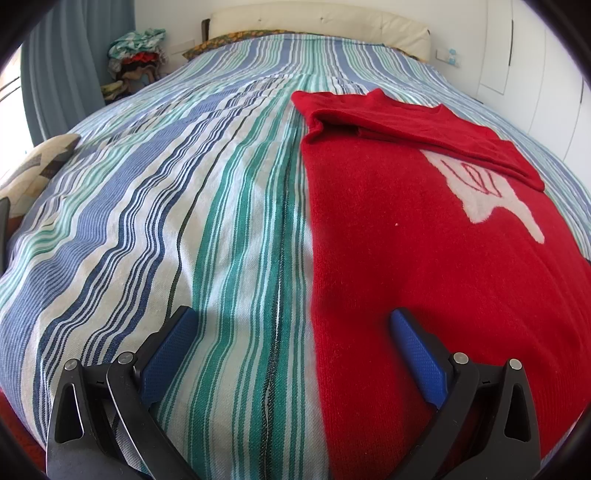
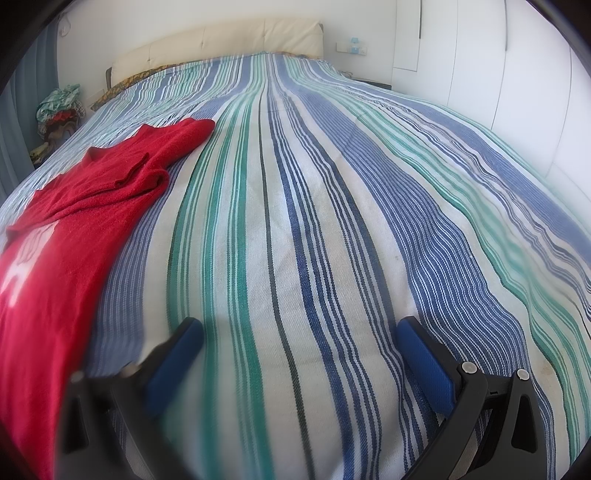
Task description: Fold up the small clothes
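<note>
A red knitted sweater (image 1: 424, 258) with a white motif (image 1: 491, 195) lies flat on the striped bedspread (image 1: 184, 221). One sleeve (image 1: 424, 136) is folded across its chest. My left gripper (image 1: 291, 317) is open and empty, straddling the sweater's left edge near the hem; its right finger is over the red knit. In the right wrist view the sweater (image 2: 62, 243) lies at the left. My right gripper (image 2: 299, 328) is open and empty over bare bedspread (image 2: 332, 221), to the right of the sweater.
A cream headboard (image 1: 317, 22) and a patterned pillow (image 1: 236, 40) are at the far end. A pile of clothes (image 1: 136, 55) stands beside the bed at the back left. A patterned cushion (image 1: 37, 166) lies at the left edge. White wardrobe doors (image 2: 498, 66) line the right wall.
</note>
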Tool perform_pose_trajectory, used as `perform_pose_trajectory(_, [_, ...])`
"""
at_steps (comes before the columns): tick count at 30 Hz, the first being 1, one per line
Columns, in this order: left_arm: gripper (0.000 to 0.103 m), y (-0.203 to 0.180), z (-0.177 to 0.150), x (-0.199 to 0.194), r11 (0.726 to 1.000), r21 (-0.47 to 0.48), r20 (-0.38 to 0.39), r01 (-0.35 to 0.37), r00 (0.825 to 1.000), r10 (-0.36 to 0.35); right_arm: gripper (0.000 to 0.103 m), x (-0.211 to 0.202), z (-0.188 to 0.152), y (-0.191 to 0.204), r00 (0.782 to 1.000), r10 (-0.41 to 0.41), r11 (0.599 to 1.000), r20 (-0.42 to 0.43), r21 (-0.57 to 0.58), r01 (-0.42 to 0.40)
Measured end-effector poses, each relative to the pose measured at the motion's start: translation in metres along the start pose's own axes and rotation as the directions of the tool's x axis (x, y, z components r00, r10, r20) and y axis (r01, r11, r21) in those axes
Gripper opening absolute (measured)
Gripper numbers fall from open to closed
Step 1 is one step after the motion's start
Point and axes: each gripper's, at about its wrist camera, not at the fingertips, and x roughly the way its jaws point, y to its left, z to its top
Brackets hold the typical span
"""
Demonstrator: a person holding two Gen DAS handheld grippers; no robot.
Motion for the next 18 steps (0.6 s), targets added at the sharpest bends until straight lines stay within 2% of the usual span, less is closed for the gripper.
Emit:
perform_pose_trajectory(7, [0.102,0.0,0.001,0.0,1.0,0.0,-0.012,0.002,1.0,-0.002,0.103,0.0,0.0,0.0,1.0,0.0,1.0,0.0,0.0,0.0])
perform_pose_trajectory(10, [0.102,0.004,0.01,-0.002,1.0,-0.005,-0.103,0.018,0.995,-0.019,0.103,0.001,0.001,0.0,1.0,0.0,1.0,-0.01,0.0,0.0])
perform_pose_trajectory(12, [0.101,0.013,0.018,-0.017,0.999,-0.042,-0.149,0.025,0.988,-0.031,0.103,0.001,0.007,-0.002,0.998,0.016,1.0,-0.055,-0.005,-0.016])
perform_pose_trajectory(13, [0.101,0.019,0.02,-0.029,0.997,-0.064,-0.149,0.036,0.988,-0.046,0.102,0.0,0.012,-0.003,0.995,0.037,0.999,-0.091,-0.004,-0.038])
perform_pose_trajectory(15, [0.101,0.03,0.018,-0.051,0.99,-0.091,-0.155,0.104,0.981,-0.117,0.102,-0.016,0.019,-0.01,0.986,0.103,0.994,-0.129,0.034,-0.099])
perform_pose_trajectory(17, [0.1,0.037,0.009,-0.066,0.978,-0.108,-0.196,0.176,0.961,-0.195,0.101,-0.047,0.02,-0.011,0.974,0.193,0.98,-0.121,0.063,-0.187])
perform_pose_trajectory(18, [0.1,0.038,0.002,-0.069,0.969,-0.126,-0.222,0.215,0.945,-0.238,0.101,-0.065,0.017,-0.008,0.962,0.243,0.97,-0.121,0.058,-0.237])
